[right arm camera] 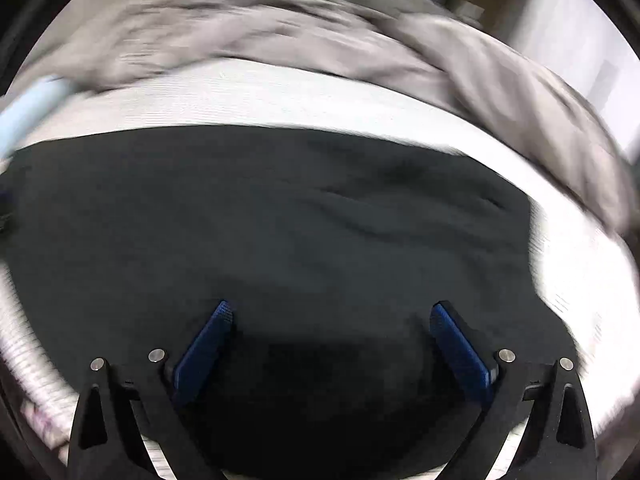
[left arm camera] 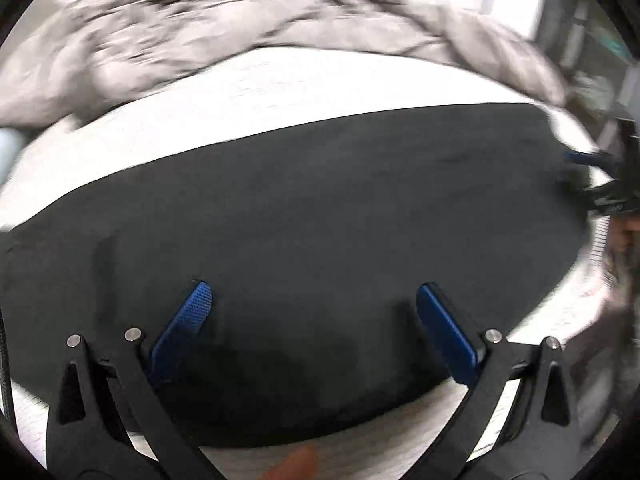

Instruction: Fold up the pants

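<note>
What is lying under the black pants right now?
The black fabric pants lie flat on a white ribbed bed sheet, visible around them. A crumpled grey blanket sits behind. Anything directly beneath the pants is covered.

The pants (left arm camera: 320, 216) were dark, almost black, with no pattern; the bed sheet (left arm camera: 304, 84) under them was white with thin, faint stripes; the blanket (left arm camera: 224, 28) behind was grey-brown and plain; the left gripper (left arm camera: 314, 294) had black arms, bright blue bumpy pads (left arm camera: 188, 320) and silver pins; the right gripper (right arm camera: 332, 312) had the same colours.
</note>
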Available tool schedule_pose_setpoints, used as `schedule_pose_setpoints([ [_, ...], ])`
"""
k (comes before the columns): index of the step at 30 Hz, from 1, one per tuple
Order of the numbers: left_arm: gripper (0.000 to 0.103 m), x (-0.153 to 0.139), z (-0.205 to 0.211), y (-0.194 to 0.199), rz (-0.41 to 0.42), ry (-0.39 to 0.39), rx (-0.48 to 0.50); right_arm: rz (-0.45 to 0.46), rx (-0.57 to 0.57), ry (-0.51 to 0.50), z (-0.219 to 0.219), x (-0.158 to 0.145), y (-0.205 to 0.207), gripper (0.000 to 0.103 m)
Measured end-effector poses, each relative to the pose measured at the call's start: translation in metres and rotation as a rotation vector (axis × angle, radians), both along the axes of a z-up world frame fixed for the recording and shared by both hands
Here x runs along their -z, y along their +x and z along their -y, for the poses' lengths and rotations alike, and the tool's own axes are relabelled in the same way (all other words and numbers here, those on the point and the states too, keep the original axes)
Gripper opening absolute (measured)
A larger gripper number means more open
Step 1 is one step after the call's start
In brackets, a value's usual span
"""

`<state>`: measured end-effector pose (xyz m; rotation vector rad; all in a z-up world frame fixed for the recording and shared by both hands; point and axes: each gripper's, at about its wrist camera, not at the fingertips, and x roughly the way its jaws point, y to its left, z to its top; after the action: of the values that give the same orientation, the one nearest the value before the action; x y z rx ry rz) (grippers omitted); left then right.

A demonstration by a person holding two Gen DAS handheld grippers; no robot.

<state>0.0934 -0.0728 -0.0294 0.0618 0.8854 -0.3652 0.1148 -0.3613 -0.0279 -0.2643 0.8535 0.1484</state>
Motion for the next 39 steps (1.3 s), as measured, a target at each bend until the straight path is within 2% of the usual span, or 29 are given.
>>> schedule_pose_setpoints([
  [2,0.102,0.001,0.035,0.001,-0.017,-0.024,0.065,-0.002,-0.075,0.019,-0.030,0.001,-0.002,0.101],
  [4,0.102,0.010,0.070,0.003,-0.044,-0.032,0.153,-0.045,-0.148,0.051,-0.052,0.010,0.004,0.101],
  [5,0.102,0.017,0.086,0.001,-0.055,-0.005,0.188,-0.061,-0.176,0.047,-0.059,0.017,0.008,0.101],
  [6,0.102,0.022,0.094,-0.003,-0.051,0.054,0.197,-0.075,-0.201,0.005,-0.067,0.025,0.010,0.101],
  [7,0.103,0.024,0.097,-0.006,-0.037,0.093,0.210,-0.064,-0.213,-0.016,-0.063,0.028,0.011,0.101],
  [9,0.103,0.022,0.084,-0.013,-0.038,0.081,0.204,-0.058,-0.197,0.001,-0.035,0.027,0.015,0.101],
  [10,0.103,0.022,0.073,-0.008,-0.044,0.072,0.184,-0.051,-0.140,-0.022,-0.016,0.026,0.015,0.101],
  [13,0.103,0.021,0.019,-0.004,-0.057,0.046,0.092,-0.007,0.157,-0.114,0.065,0.024,0.014,0.101],
  [14,0.103,0.021,-0.001,-0.004,-0.058,0.026,0.055,0.014,0.292,-0.118,0.098,0.022,0.013,0.102],
  [16,0.103,0.023,-0.038,0.005,-0.069,0.004,-0.019,0.036,0.501,-0.121,0.138,0.018,0.011,0.102],
  [18,0.103,0.023,-0.065,0.004,-0.075,-0.021,-0.064,0.039,0.523,-0.055,0.149,0.015,0.011,0.103],
  [19,0.103,0.021,-0.068,0.006,-0.068,-0.024,-0.075,0.043,0.524,-0.076,0.145,0.013,0.011,0.103],
  [21,0.102,0.012,-0.069,0.005,-0.026,0.001,-0.113,0.085,0.490,-0.123,0.127,0.000,0.009,0.102],
  [22,0.102,0.005,-0.066,0.005,0.020,0.003,-0.125,0.117,0.463,-0.125,0.117,-0.009,0.001,0.102],
  [23,0.102,-0.003,-0.062,0.006,0.055,-0.010,-0.128,0.147,0.431,-0.116,0.106,-0.017,-0.007,0.102],
  [25,0.102,-0.011,-0.052,0.023,0.059,-0.036,-0.115,0.183,0.319,-0.060,0.078,-0.032,-0.008,0.102],
  [28,0.102,-0.013,-0.018,0.051,0.022,-0.011,-0.075,0.132,0.161,0.027,0.029,-0.030,0.010,0.102],
  [30,0.102,-0.007,0.015,0.074,-0.012,0.013,-0.033,0.092,0.092,0.029,-0.007,-0.021,0.025,0.102],
  [33,0.102,0.004,0.053,0.081,-0.017,0.069,0.039,0.049,0.014,-0.011,-0.048,-0.006,0.051,0.102],
  [35,0.103,0.019,0.076,0.097,-0.066,0.143,0.070,-0.008,-0.047,-0.043,-0.065,0.007,0.072,0.102],
  [36,0.103,0.027,0.078,0.103,-0.092,0.156,0.072,-0.042,-0.064,-0.072,-0.074,0.017,0.078,0.102],
  [37,0.103,0.029,0.075,0.105,-0.098,0.143,0.067,-0.080,-0.069,-0.124,-0.078,0.027,0.082,0.101],
  [39,0.103,0.030,0.061,0.101,-0.095,0.120,0.040,-0.077,-0.059,-0.175,-0.068,0.032,0.080,0.102],
])
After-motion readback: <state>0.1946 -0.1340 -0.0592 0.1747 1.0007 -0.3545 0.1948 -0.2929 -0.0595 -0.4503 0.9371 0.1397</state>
